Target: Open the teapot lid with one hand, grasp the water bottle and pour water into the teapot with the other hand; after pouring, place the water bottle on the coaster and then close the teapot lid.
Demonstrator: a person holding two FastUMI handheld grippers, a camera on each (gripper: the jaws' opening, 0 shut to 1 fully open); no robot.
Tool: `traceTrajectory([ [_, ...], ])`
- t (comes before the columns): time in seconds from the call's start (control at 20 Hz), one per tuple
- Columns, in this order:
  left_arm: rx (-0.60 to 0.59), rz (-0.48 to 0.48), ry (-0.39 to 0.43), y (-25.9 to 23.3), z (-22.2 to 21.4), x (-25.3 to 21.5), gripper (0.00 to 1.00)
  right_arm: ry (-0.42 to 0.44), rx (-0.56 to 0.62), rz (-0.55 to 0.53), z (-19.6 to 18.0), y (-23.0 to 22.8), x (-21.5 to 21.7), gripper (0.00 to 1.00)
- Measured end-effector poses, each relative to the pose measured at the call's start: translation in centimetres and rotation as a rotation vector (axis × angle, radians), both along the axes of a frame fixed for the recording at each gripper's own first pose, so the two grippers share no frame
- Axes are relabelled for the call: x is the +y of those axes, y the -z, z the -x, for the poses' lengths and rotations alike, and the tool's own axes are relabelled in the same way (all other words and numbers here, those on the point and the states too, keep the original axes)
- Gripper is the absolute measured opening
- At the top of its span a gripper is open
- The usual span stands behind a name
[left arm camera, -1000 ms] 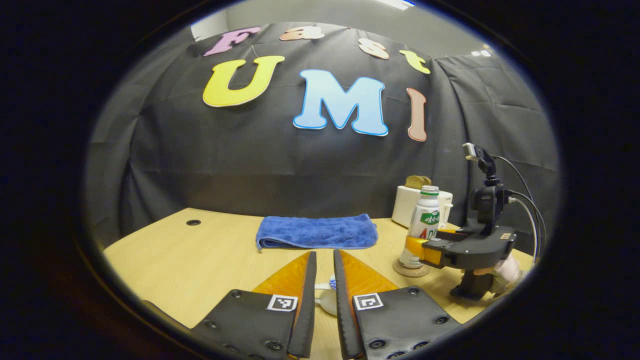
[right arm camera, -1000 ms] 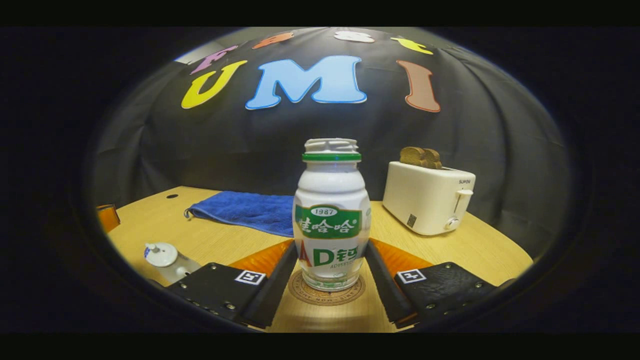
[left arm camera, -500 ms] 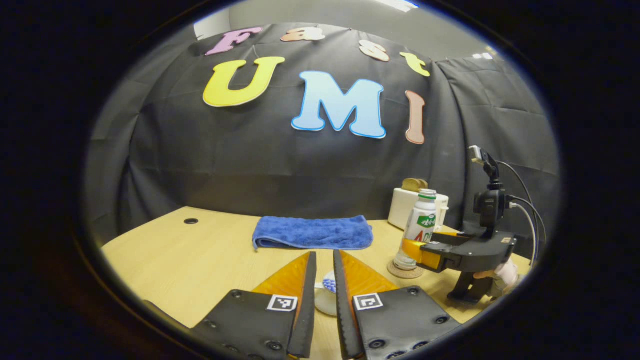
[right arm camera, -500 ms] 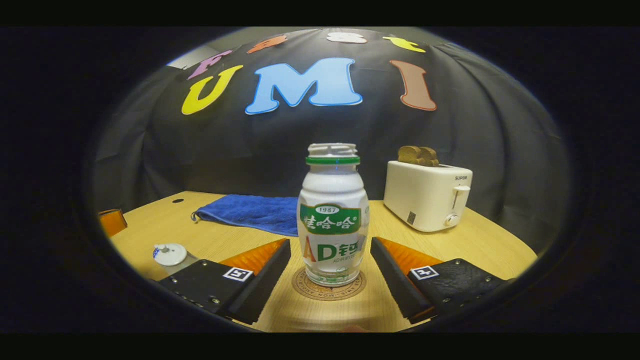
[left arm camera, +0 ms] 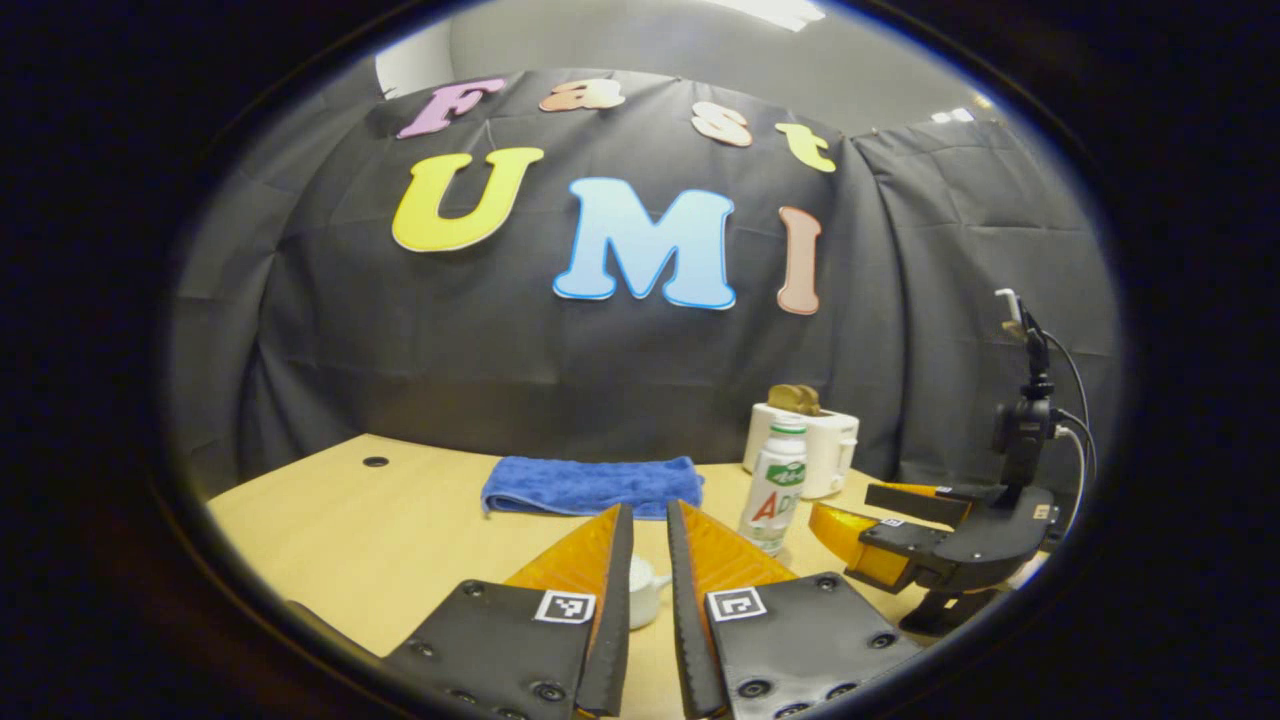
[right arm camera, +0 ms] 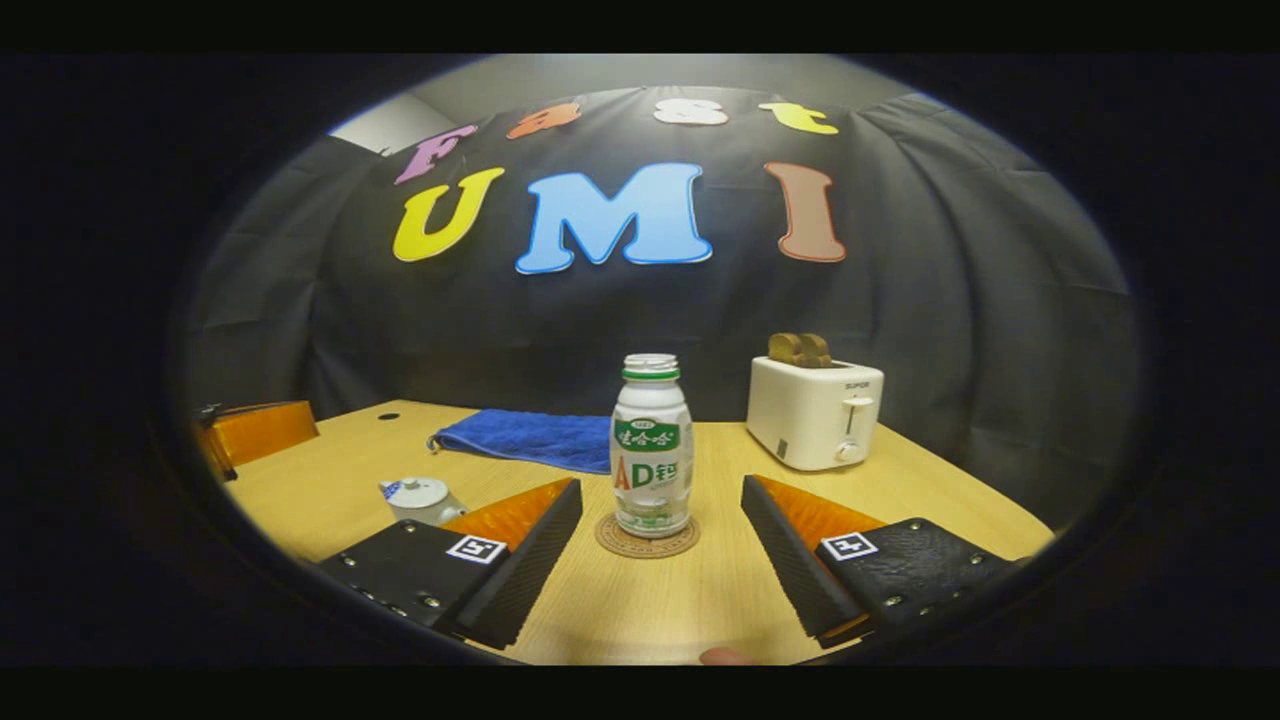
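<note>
My right gripper [right arm camera: 655,545] is gaping wide, with free room around the bottle [right arm camera: 651,445] standing on its coaster [right arm camera: 646,537]. My left gripper [left arm camera: 641,560] is pinching narrow near the teapot [right arm camera: 420,498].

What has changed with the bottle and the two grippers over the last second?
The right gripper let go of the water bottle: its fingers opened and it drew back, leaving the bottle upright on the coaster. The left gripper also pulled back from the teapot, fingers still nearly shut with nothing held. The lid stayed on the teapot; the blue towel and toaster stayed put.
</note>
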State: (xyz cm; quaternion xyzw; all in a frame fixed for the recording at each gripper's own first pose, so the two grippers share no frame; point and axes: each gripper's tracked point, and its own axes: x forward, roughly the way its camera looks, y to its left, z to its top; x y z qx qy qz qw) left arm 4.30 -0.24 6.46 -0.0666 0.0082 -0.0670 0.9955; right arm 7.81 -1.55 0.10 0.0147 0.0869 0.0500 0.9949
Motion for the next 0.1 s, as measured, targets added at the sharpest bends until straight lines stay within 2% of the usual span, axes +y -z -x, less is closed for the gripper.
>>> traceTrajectory([
  [0.1,0.000,0.004,0.033,-0.5,0.8,-3.4,0.27,0.016,-0.030,0.011,1.9,-1.7,-2.5,0.98],
])
